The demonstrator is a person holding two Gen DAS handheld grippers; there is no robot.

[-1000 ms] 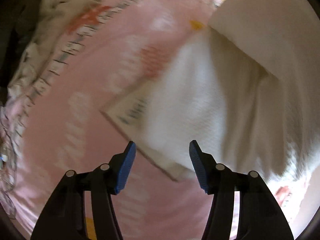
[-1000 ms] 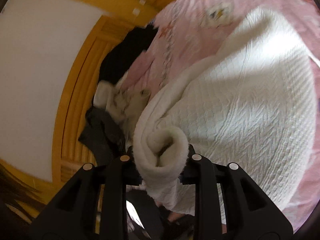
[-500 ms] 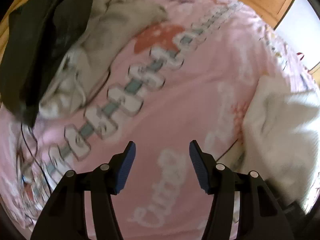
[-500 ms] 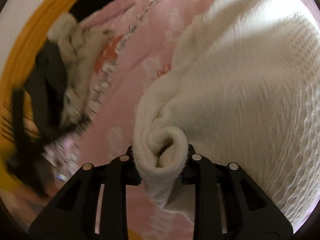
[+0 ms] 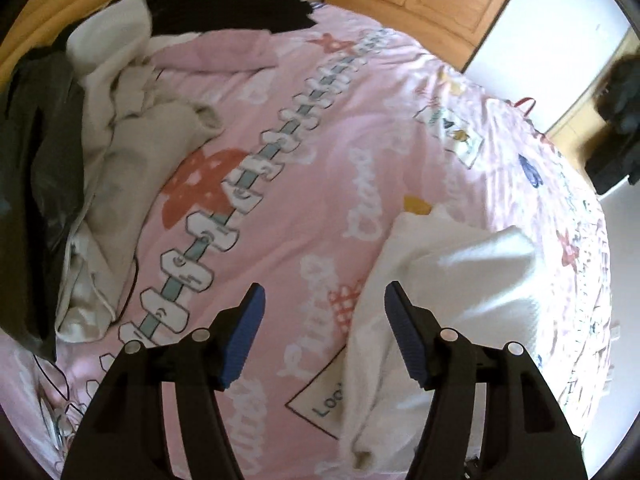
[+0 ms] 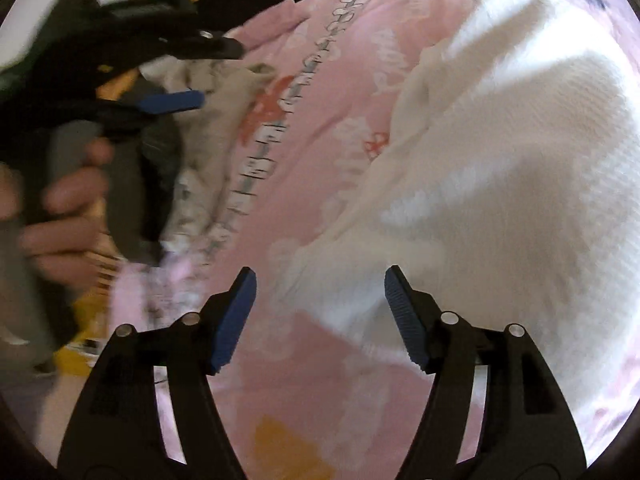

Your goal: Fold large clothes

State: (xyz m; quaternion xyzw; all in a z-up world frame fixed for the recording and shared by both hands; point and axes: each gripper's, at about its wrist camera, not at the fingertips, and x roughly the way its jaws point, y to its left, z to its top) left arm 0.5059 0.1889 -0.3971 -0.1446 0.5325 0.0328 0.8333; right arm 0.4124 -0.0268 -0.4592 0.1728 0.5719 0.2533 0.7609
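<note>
white knit garment (image 6: 508, 168) lies bunched on the pink bedspread (image 5: 320, 168), its near edge under the right gripper (image 6: 320, 308), whose jaws are opening with nothing pinched between them; the left gripper (image 5: 322, 328) hovers over bare bedspread beside the garment, jaws also opening and empty. with both grips off, the loose fold could slump or unroll (the knit looks thick and springy), and a careless regrasp might snag the bedspread as well. printed script runs across the bedspread, mostly unreadable, though a boxed label near the garment seems to begin "loo"
</note>
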